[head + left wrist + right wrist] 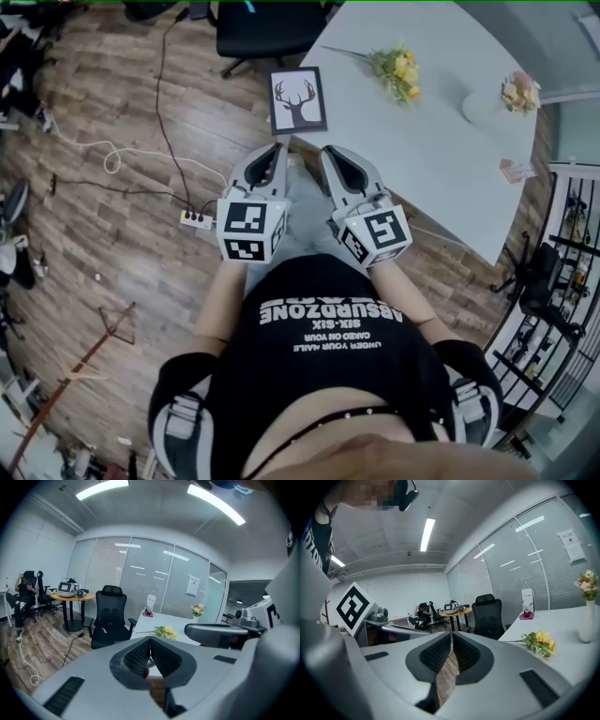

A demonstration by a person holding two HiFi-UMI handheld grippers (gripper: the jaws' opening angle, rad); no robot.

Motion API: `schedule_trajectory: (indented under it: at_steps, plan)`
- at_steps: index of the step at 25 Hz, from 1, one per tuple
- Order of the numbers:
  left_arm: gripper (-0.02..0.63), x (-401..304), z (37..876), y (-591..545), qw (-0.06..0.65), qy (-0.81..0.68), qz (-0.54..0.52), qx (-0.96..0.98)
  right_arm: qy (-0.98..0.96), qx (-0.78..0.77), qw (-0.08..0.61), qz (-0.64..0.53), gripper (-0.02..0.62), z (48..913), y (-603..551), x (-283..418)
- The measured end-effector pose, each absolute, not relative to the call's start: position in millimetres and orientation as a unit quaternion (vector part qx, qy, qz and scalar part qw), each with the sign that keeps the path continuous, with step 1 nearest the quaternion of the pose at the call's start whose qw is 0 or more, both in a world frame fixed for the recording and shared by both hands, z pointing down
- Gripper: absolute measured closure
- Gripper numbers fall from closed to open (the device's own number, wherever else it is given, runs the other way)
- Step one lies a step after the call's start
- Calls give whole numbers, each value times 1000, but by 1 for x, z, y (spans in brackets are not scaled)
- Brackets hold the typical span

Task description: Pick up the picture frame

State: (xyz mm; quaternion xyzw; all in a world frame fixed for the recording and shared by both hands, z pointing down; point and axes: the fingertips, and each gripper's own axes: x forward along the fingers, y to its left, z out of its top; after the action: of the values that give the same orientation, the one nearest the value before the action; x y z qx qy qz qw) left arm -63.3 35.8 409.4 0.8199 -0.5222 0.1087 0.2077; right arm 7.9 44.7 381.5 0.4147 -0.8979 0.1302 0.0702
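1. The white table (441,141) spread ahead of both sets of fingertips and away to their right. It was mostly bare. A spray of yellow flowers (398,70) lay well beyond the tips, and a small vase (483,105) stood farther off still.
2. The picture frame (298,99) sat at the table's near-left corner, just ahead of the fingertips and a little nearer the left pair. It was a thin dark border round a pale print of an antlered deer head. The head view did not show whether it lay flat on the corner or leaned at the table's edge.
3. The frame looked light, stiff and flat. It probably had a smooth, slippery front, and perhaps glazing that would not take a knock or a hard squeeze. A sound hold would be across the border at the side or corner nearest the fingertips. One finger would go on the face and one behind, well away from the middle of the print.
4. The left gripper (277,150) and right gripper (330,152) were held side by side close to the person's body. Both tips pointed towards the frame but stood apart from it.
5. The left fingers (140,656) were pressed together with nothing between them. The right fingers (438,653) were closed on nothing as well. They would need spreading before either could take the border.
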Motion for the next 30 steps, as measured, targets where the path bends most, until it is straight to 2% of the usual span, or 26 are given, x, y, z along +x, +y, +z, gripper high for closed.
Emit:
schedule_trajectory:
  at_steps: [4, 8, 15, 17, 20, 30]
  plan:
    - [589, -67, 417, -3, 210, -534, 121, 810, -894, 418, 84, 137, 577, 395, 3, 13]
    - [589, -75, 434, -38, 244, -532, 139, 799, -889, 424, 93, 146, 575, 407, -38, 15]
    - [586, -83, 468, -95, 259, -544, 189, 775, -881, 424, 123, 170, 502, 435, -97, 18]
    - [569, -83, 478, -110, 247, -546, 204, 774, -877, 425, 133, 178, 491, 445, -112, 20]
    - [506, -82, 497, -125, 247, -543, 221, 771, -873, 423, 150, 193, 487, 465, -127, 22]
    - [499, -90, 557, -145, 291, -550, 224, 750, -851, 414, 215, 241, 488, 540, -152, 26]
